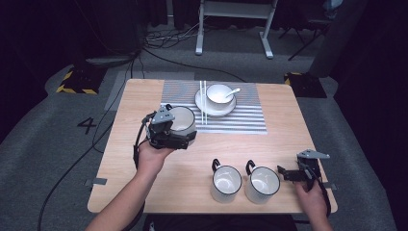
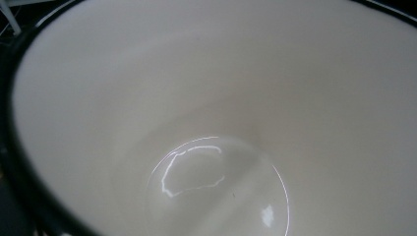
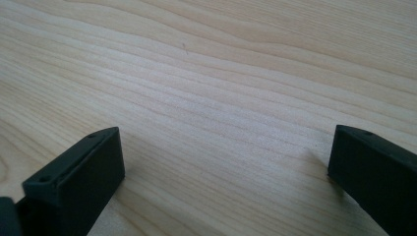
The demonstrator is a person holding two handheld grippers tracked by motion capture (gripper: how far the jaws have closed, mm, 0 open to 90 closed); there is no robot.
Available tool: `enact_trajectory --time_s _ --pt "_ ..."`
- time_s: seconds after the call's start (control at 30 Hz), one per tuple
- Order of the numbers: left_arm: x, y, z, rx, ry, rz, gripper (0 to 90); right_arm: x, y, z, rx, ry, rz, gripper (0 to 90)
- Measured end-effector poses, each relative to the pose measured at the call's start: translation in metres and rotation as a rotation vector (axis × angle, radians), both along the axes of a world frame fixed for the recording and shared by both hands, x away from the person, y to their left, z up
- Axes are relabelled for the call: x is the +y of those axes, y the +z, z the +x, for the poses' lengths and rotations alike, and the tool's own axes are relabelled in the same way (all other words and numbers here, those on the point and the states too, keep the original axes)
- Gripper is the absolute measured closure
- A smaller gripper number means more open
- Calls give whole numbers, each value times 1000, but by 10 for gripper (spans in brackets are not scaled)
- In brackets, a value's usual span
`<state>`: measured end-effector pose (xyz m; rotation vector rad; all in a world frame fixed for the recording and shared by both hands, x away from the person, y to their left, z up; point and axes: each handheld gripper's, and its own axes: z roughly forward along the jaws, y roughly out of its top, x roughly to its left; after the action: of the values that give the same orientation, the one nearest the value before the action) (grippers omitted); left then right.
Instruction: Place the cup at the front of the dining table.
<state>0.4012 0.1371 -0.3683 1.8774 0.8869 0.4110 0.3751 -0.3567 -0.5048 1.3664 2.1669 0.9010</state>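
Note:
A white mug with a black rim hangs at the left edge of the striped placemat, held by my left gripper, which is shut on it. Its glossy white inside sits very close in the left gripper view, and the jaws are hidden there. My right gripper rests at the table's front right, pointing left. Its black jaws stand wide apart over bare wood, with nothing between them.
Two more white mugs stand near the front edge, just left of the right gripper. On the placemat sit a plate bearing a bowl with a spoon, and chopsticks. The wooden table stands over a grey floor with cables.

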Motion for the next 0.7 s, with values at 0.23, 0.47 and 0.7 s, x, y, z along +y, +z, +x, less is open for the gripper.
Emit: enact_trajectory --time_s 0.23,0.47,0.7 --pt "-2 2 24 -26 4 3 32 0 0 0 0 0 1 4" --pt "0 7 46 -23 27 -7 32 0 0 0 0 0 1 4" --pt "5 4 70 -5 64 -4 32 0 0 0 0 -1 1 4"
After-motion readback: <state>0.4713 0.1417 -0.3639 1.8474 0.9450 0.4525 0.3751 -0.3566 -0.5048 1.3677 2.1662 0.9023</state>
